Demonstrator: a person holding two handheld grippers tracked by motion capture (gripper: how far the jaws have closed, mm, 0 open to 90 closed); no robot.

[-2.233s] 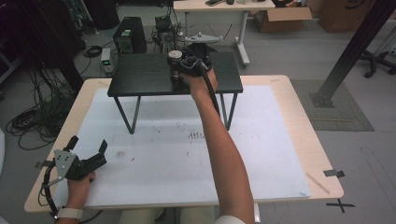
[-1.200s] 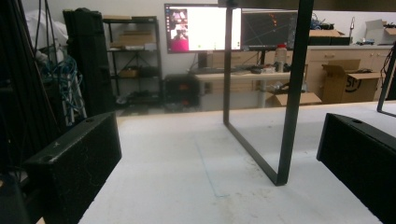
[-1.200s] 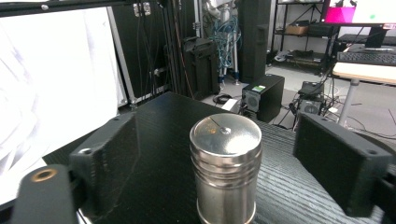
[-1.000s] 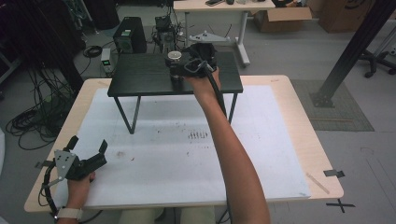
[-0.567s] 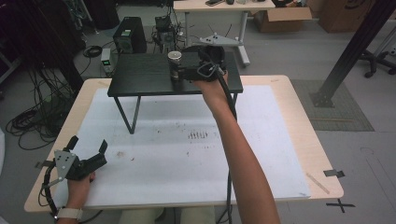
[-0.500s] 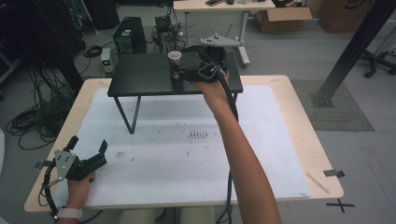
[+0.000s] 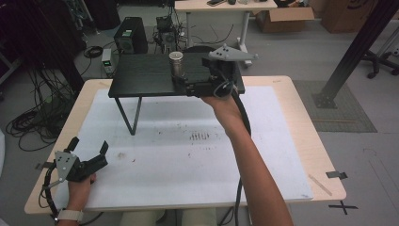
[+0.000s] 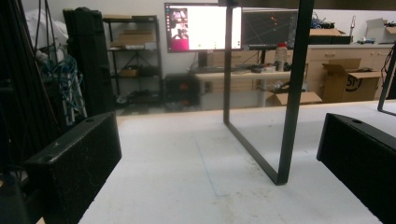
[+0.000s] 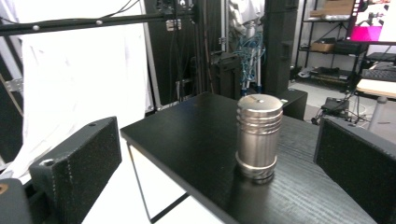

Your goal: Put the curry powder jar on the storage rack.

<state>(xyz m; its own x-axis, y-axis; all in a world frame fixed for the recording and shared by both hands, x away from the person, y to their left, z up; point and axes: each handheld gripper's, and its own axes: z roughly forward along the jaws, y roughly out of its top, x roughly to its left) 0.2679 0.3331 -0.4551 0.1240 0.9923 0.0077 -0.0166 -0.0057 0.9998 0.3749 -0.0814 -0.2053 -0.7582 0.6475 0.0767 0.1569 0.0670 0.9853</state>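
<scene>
A ribbed steel cylinder (image 7: 176, 63) (image 9: 258, 137) stands upright on a low black shelf (image 7: 141, 75) (image 9: 196, 135) at the back of the white table top. My right gripper (image 7: 190, 76) (image 9: 215, 158) hovers over the shelf just right of the cylinder, open. Its jaws point at the cylinder and do not touch it. My left gripper (image 7: 88, 147) (image 8: 217, 154) rests near the table's front left corner, open, with nothing between its jaws. It faces one of the shelf's black legs (image 8: 289, 93).
The white table top (image 7: 188, 160) has a wooden rim (image 7: 306, 136). The shelf's thin legs (image 7: 134, 115) stand on it at the back left. Dark smudges (image 7: 200, 136) mark the middle. Cables, computers and a desk lie on the floor beyond the table.
My right gripper has drawn back to the right, away from the cylinder, which stays standing on the shelf. The left gripper has not moved.
</scene>
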